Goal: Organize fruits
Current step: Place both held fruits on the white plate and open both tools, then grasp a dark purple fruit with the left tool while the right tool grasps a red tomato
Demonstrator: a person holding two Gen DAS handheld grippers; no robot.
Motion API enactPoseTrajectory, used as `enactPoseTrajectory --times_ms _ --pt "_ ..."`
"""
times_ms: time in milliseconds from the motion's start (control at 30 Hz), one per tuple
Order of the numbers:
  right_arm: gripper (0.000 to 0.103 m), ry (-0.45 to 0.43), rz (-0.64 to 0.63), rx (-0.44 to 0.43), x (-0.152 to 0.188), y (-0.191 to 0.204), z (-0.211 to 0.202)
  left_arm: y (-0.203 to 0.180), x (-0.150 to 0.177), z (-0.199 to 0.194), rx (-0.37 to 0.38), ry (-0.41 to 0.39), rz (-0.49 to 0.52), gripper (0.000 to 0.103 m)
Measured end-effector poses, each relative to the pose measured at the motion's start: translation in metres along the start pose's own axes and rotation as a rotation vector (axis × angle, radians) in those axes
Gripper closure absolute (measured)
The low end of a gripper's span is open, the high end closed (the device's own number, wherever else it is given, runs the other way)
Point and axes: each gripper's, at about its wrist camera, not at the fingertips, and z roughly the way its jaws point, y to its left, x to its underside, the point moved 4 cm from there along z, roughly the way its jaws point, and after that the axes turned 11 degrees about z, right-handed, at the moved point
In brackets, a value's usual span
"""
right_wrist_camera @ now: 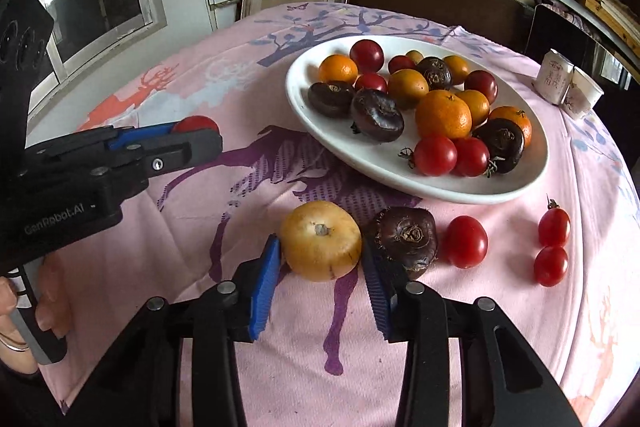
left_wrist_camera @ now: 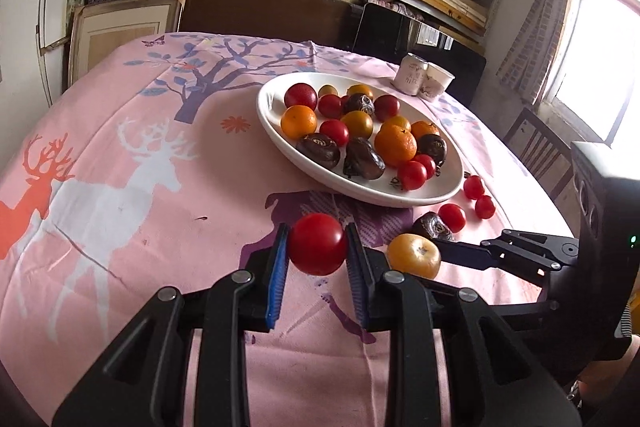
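My left gripper [left_wrist_camera: 317,245] is shut on a red tomato [left_wrist_camera: 317,243] and holds it above the pink cloth, in front of the white plate [left_wrist_camera: 276,135]. In the right wrist view the left gripper [right_wrist_camera: 192,137] shows at the left with the tomato [right_wrist_camera: 196,125]. My right gripper [right_wrist_camera: 320,267] is shut on a yellow-orange fruit [right_wrist_camera: 320,239], also visible in the left wrist view [left_wrist_camera: 414,255]. The plate [right_wrist_camera: 360,163] holds several tomatoes, oranges and dark brown fruits. A dark brown fruit [right_wrist_camera: 406,235] lies right beside the right gripper.
Three small tomatoes [right_wrist_camera: 467,241] [right_wrist_camera: 554,227] [right_wrist_camera: 551,265] lie loose on the cloth to the right of the plate. Two white cups [right_wrist_camera: 568,85] stand at the table's far right. Shelves with boxes stand behind the table; a chair [left_wrist_camera: 536,147] stands at the right.
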Motion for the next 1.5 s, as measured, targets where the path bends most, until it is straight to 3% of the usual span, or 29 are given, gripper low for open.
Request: enactPoseTrajectory --times_ms 200,333,533,733,800,867,1000,1133,1200,1333,1500 --pt "0.062 -0.032 0.101 -0.108 -0.005 -0.017 -0.024 -0.004 0.000 -0.004 0.006 -0.014 0.007 0.076" --pt "0.062 -0.099 0.149 -0.144 -0.032 -0.043 -0.055 -0.008 -0.008 -0.007 0.024 0.002 0.029 0.076" --pt "0.062 -0.141 0.235 -0.125 -0.094 -0.088 -0.056 -0.019 -0.070 -0.001 0.039 -0.018 0.090 0.076" --pt "0.062 -0.122 0.299 -0.100 -0.131 -0.106 -0.018 -0.027 -0.110 0.048 0.029 0.021 0.107 0.076" --pt "0.060 -0.110 0.320 -0.102 -0.136 -0.110 -0.005 -0.028 -0.113 0.068 0.007 0.044 0.109 0.071" --pt "0.047 -0.128 0.333 -0.058 -0.140 -0.115 0.000 -0.024 -0.114 0.081 -0.009 0.058 0.084 0.050" --pt "0.045 -0.164 0.322 -0.059 -0.130 -0.114 -0.017 -0.021 -0.103 0.071 -0.008 0.030 0.057 0.041" --pt "0.045 -0.189 0.312 -0.076 -0.098 -0.117 -0.046 -0.047 -0.077 0.048 -0.032 0.018 0.190 0.035" --pt "0.045 -0.201 0.342 -0.085 -0.074 -0.125 -0.056 -0.070 -0.057 0.043 0.007 0.043 0.276 0.035" --pt "0.045 -0.223 0.433 -0.099 -0.028 -0.145 -0.065 -0.109 -0.024 0.055 0.012 0.123 0.430 0.035" --pt "0.045 -0.196 0.476 -0.111 0.006 -0.153 -0.066 -0.116 -0.015 0.080 0.008 0.182 0.421 0.035"
